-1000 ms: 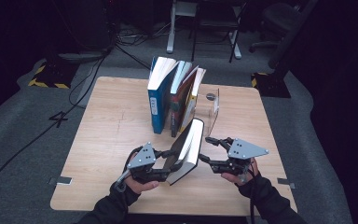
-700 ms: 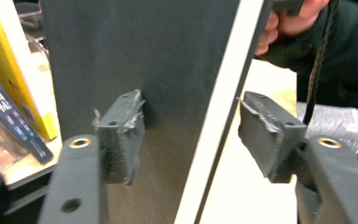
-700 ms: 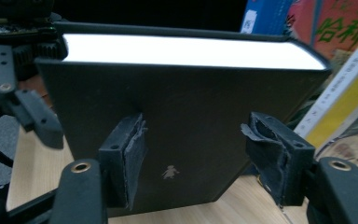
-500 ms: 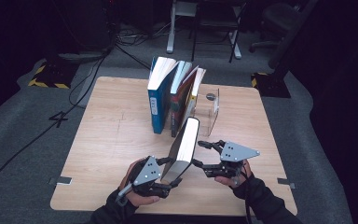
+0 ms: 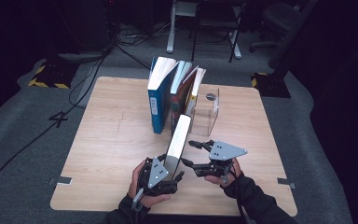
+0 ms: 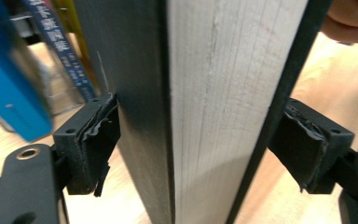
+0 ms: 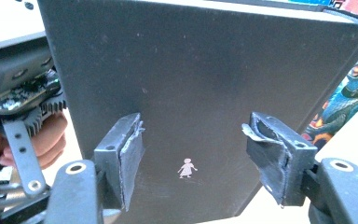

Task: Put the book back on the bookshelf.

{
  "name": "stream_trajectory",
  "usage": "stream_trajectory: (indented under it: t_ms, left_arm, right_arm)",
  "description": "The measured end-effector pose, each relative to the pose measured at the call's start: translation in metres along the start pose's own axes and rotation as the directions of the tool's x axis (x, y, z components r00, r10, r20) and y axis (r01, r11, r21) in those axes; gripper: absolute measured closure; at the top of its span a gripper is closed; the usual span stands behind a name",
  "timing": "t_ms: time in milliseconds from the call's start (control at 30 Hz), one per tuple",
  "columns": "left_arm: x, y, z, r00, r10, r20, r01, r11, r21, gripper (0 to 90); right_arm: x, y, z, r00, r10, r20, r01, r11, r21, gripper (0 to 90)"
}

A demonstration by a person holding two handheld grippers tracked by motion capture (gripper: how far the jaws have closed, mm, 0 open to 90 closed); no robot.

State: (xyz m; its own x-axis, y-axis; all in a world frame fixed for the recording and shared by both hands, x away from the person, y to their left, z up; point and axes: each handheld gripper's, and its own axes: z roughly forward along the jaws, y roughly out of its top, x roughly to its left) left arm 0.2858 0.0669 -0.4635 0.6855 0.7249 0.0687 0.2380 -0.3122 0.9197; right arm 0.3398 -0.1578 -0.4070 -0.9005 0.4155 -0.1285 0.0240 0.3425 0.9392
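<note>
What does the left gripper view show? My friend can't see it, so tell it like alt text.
A black book stands upright between the left gripper's two black jaws, its pale page edges facing the camera. The pads sit beside its covers, seemingly not pressing. A blue book stands blurred behind on the wooden table.

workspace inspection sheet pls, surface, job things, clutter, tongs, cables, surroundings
surface: light wooden table, bare around the books
job's things: black book upright on its edge near the front, page edges up; a row of upright books stands behind it, the blue one leftmost
clutter: clear plastic bookend right of the row
grippers: left tongs straddle the black book, jaws just opened wider, a gap showing at the right pad; right tongs open, facing the book's cover, not gripping it
cables: black cables on the floor beyond the table's far left
surroundings: dark room, grey floor, chair at far right, yellow-black striped base at left
</note>
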Motion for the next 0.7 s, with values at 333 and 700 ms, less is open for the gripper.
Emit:
stream_trajectory:
  t_ms: [333, 700]
  left_arm:
    - [0.016, -0.003, -0.001, 0.9985, -0.049, 0.024, 0.049, 0.9988, 0.003, 31.4]
    - [0.053, -0.009, -0.018, 0.9968, -0.028, 0.075, 0.025, 0.999, 0.037, 52.9]
  right_arm:
    - [-0.002, -0.002, 0.008, 1.0, -0.004, 0.005, 0.004, 1.0, 0.025, 34.6]
    - [-0.026, -0.014, -0.002, 0.9976, -0.006, 0.069, 0.001, 0.997, 0.072, 32.9]
